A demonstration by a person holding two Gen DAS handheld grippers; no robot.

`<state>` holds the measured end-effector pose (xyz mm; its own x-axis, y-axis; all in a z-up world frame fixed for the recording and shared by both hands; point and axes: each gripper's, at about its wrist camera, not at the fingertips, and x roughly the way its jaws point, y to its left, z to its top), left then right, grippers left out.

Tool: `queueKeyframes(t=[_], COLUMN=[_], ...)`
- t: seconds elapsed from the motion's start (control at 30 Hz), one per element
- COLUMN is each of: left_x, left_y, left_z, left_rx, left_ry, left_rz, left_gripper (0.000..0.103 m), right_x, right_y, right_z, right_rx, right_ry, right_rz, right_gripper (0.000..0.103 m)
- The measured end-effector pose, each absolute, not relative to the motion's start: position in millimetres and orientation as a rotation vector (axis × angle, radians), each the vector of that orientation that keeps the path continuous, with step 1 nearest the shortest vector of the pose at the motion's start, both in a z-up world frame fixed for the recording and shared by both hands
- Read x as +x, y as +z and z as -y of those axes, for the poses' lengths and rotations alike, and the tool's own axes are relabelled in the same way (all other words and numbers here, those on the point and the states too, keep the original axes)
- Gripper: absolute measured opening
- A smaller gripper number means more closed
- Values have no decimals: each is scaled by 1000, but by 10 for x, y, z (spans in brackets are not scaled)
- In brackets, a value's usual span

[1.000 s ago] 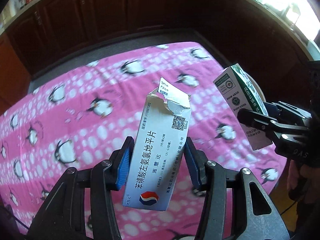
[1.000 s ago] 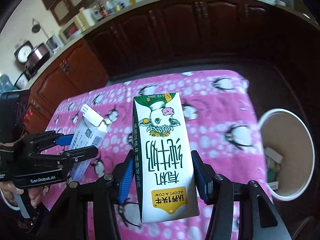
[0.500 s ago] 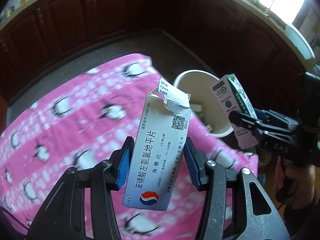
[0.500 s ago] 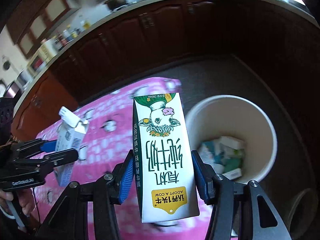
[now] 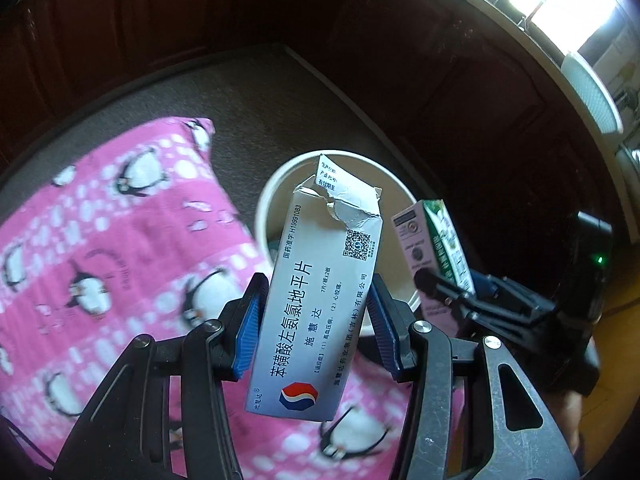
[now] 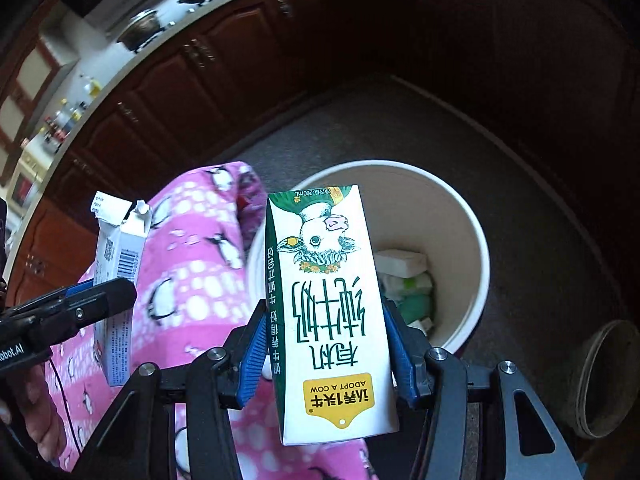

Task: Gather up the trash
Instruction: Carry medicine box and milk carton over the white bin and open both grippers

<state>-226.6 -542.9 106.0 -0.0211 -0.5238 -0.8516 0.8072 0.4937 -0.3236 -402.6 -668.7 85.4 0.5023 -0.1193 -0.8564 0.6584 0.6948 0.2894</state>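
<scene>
My left gripper (image 5: pixel 314 314) is shut on a torn white medicine box (image 5: pixel 320 296) and holds it over the table's corner, in front of the white trash bucket (image 5: pixel 272 200). My right gripper (image 6: pixel 326 356) is shut on a green and white milk carton (image 6: pixel 328 312), held upside down at the near rim of the bucket (image 6: pixel 472 232). Several pieces of trash (image 6: pixel 404 280) lie in the bucket. The carton (image 5: pixel 436 248) and right gripper show at the right of the left wrist view. The medicine box (image 6: pixel 118 264) and left gripper show at the left of the right wrist view.
The table wears a pink penguin cloth (image 5: pixel 100 260), whose corner ends beside the bucket. The bucket stands on a grey floor (image 6: pixel 540 208). Dark wooden cabinets (image 6: pixel 208 80) run along the back. A round grey lid or dish (image 6: pixel 608 376) lies on the floor right of the bucket.
Both grippers have swung right from above the table to the bucket, each keeping its box. The bucket now fills the middle of both views.
</scene>
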Motion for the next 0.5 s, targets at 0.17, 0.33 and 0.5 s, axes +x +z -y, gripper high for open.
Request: queueKeyframes(t=[0.17,0.33,0.5], left_x=[-2295,-2308,-2334], left_y=[903,802,755], left_z=[5664,5845,5924], left_rx=[317,322,324], left_ry=[-1085,-1083,-1076], left_rz=[-1193,-1209,-1207], left_gripper=[48,48,48], right_x=[-4057,-3994,-3999], right_y=[736,625,537], right_z=[6822,6919,6975], right_rx=[682,714,730], right_ry=[-529,-544,-556], right_rz=[-952,-961,-970], right_gripper=[52,52,52])
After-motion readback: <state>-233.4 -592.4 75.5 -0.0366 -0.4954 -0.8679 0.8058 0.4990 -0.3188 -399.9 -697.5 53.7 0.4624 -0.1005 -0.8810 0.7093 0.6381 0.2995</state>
